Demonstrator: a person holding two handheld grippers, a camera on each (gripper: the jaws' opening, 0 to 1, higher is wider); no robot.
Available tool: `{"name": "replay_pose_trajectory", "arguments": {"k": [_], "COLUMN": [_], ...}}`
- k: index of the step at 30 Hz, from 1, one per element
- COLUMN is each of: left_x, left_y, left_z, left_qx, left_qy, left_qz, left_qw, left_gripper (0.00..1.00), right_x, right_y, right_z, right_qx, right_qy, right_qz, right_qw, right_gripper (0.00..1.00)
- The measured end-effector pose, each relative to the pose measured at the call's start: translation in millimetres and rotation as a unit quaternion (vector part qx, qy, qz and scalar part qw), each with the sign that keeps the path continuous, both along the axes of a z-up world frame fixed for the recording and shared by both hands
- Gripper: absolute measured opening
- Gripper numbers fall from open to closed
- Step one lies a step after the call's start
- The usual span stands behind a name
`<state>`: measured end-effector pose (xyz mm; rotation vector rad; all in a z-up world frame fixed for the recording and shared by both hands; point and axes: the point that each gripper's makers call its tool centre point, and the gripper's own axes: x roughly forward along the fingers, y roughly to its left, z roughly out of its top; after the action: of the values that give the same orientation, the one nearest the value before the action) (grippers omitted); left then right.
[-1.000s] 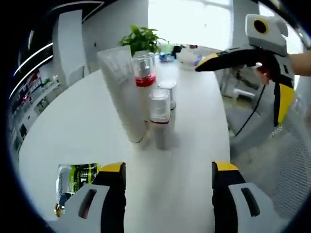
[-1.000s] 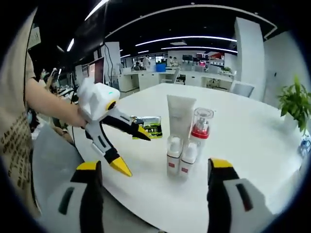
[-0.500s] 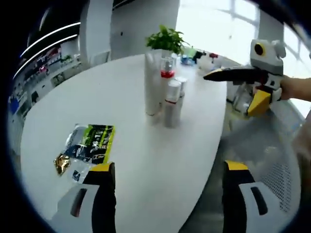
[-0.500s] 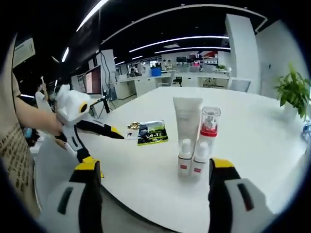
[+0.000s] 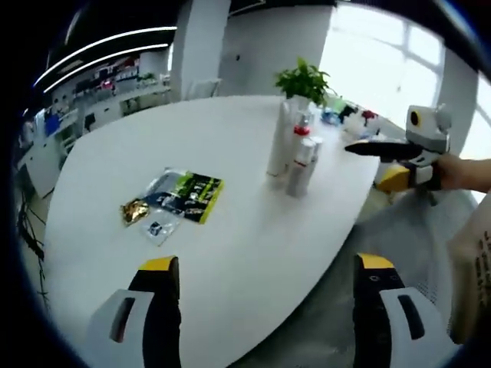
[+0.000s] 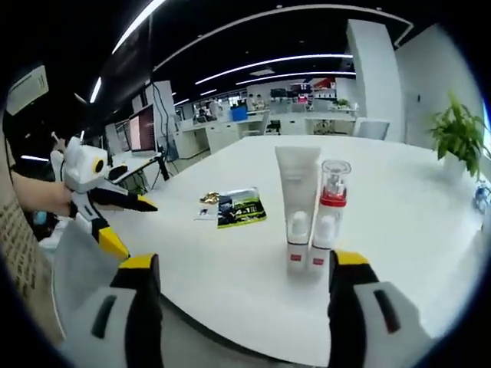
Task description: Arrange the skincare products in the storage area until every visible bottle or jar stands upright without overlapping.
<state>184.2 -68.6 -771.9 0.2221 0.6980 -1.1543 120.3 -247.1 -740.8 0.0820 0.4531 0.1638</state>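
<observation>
While both tools are held off the white table, the left gripper and right gripper stand with jaws spread, grasping nothing. Ahead of the right gripper, a white tube, a red-collared bottle and two small white bottles stand upright, clustered close together. Sachet packets lie flat ahead of the left gripper, well apart from the cluster.

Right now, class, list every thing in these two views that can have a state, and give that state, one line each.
White tube: upright on its cap.
Red-collared bottle: upright, capped.
Two small pump bottles: upright, side by side.
Sachets: lying flat.
Left tongs: open, holding nothing.
Right tongs: open, holding nothing.
Potted plant: upright.
</observation>
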Motion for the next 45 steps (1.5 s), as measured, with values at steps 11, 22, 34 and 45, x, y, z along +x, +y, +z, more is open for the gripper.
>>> {"name": "replay_pose_trajectory", "arguments": {"k": [11,22,34,45], "left_x": [3.5,8.8,23.6,67.2], "left_y": [42.2,53.4,45.0,26.7], "left_z": [2.6,-2.7,-9.3,-34.2], "left_qx": [0.0,0.009,0.024,0.053], "left_qy": [0.003,0.005,0.008,0.017], "left_qz": [0.066,0.092,0.103,0.177], "left_qw": [0.9978,0.9957,0.9944,0.9826], "left_gripper": [0.9,0.89,0.88,0.86], "right_x": [-7.5,-7.8,-9.2,-9.0], "right_y": [5.3,6.3,7.0,6.5], "right_z": [-14.8,-17.4,-20.8,-23.4], "right_qx": [-0.012,-0.012,-0.012,-0.012], "right_qy": [0.017,0.02,0.027,0.035], "right_qz": [0.004,0.008,0.01,0.01], "right_qw": [0.9998,0.9997,0.9995,0.9993], "right_gripper": [0.88,0.85,0.83,0.83]}}
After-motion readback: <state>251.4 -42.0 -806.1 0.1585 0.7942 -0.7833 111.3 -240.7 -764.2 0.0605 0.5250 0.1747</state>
